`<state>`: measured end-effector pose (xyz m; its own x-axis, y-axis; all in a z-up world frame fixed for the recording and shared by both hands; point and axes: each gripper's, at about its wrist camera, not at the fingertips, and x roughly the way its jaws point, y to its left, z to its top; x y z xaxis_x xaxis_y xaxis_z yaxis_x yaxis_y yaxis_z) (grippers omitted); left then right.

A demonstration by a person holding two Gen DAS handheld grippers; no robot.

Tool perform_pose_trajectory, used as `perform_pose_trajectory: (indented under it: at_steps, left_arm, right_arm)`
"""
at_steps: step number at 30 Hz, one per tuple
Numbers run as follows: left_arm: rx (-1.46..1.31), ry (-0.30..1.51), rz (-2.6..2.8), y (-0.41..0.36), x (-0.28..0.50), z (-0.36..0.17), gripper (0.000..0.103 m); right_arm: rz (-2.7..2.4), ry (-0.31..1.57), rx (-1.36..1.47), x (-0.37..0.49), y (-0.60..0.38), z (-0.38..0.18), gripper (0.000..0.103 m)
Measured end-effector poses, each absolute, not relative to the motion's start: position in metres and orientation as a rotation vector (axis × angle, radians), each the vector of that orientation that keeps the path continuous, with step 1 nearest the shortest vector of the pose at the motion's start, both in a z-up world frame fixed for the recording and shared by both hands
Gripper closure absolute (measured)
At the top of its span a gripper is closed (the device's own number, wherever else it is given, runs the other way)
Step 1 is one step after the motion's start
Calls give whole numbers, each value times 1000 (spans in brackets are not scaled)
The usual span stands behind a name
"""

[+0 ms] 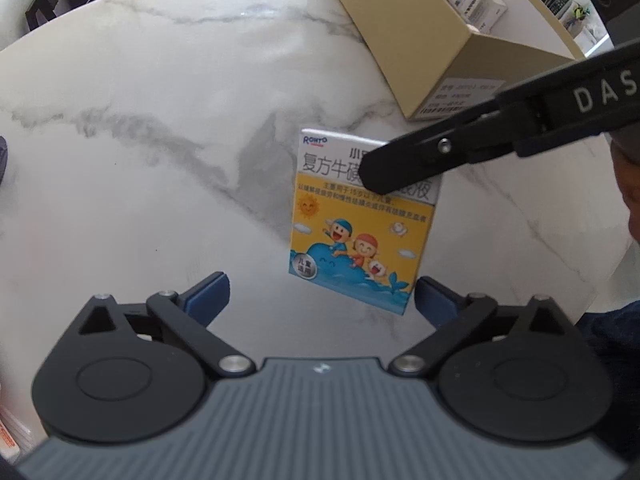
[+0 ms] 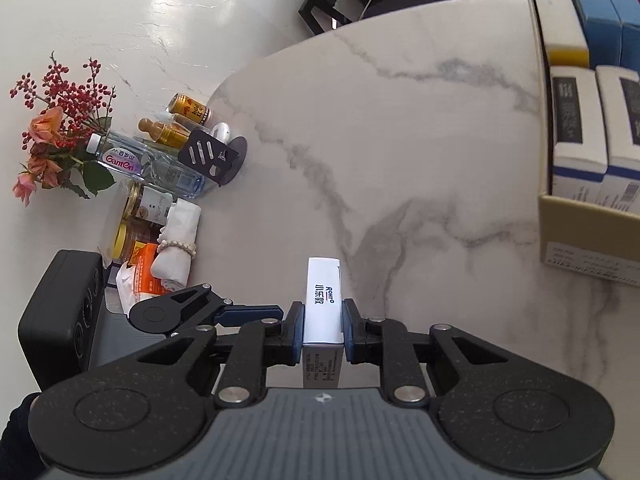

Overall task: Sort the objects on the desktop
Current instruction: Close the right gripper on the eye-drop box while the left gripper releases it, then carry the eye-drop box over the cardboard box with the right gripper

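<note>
Left wrist view: the left gripper [image 1: 322,300] stands wide apart, holding nothing, above the white marble table [image 1: 140,140]. The eye-drop box [image 1: 360,236] hangs beyond it, near the cardboard box [image 1: 432,52].

Right wrist view: the right gripper [image 2: 323,330] is clamped on the eye-drop box's narrow sides; bottles [image 2: 160,152] stand at the table's far edge.

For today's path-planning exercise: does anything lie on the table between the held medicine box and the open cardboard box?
Nothing visible does. The right gripper holds the medicine box; only bare marble table separates it from the cardboard box.

Glossy marble tabletop [image 1: 160,120], printed-card eye-drop box [image 1: 360,248]
</note>
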<state>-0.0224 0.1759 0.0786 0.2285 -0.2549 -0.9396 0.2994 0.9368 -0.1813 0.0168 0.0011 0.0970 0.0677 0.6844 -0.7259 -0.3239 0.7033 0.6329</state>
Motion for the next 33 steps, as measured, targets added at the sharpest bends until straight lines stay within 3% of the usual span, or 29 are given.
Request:
perform_pose_trajectory:
  at_steps: [14, 33]
  left_arm:
    - [80, 1241, -271, 95, -36, 121, 1]
    - [110, 1094, -391, 71, 19, 173, 0]
  right_arm:
    - [814, 1209, 452, 0, -94, 133, 81]
    - [622, 971, 540, 11, -136, 197, 82]
